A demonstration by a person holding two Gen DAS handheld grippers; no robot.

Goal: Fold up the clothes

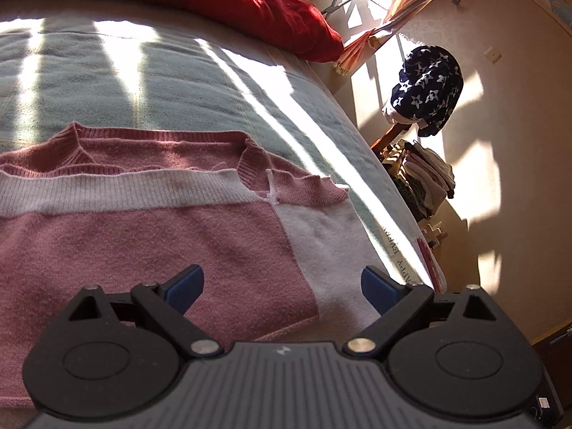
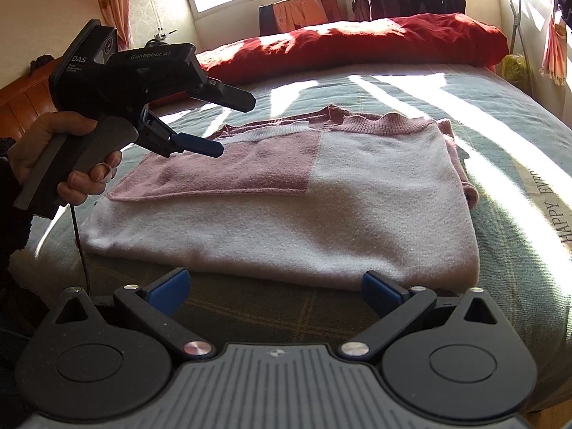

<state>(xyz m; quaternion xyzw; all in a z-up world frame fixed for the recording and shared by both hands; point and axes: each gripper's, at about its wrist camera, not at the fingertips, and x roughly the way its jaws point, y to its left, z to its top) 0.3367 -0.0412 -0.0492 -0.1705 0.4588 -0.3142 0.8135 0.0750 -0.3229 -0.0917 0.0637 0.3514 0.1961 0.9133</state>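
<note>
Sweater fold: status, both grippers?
Left gripper open, hovering over sweater. Right gripper open, empty, at its near edge. Sweater folded on bed. Nothing in the way.

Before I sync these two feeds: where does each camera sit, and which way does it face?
Left wrist: on the left hand-held gripper, low over the pink-and-white sweater, facing across the bed toward the wall; only its own open fingers show.
Right wrist: on the right hand-held gripper, at the bed's near edge, facing the window; a hand holding the left gripper shows.
Shared: the sweater, red pillow, green blanket.
</note>
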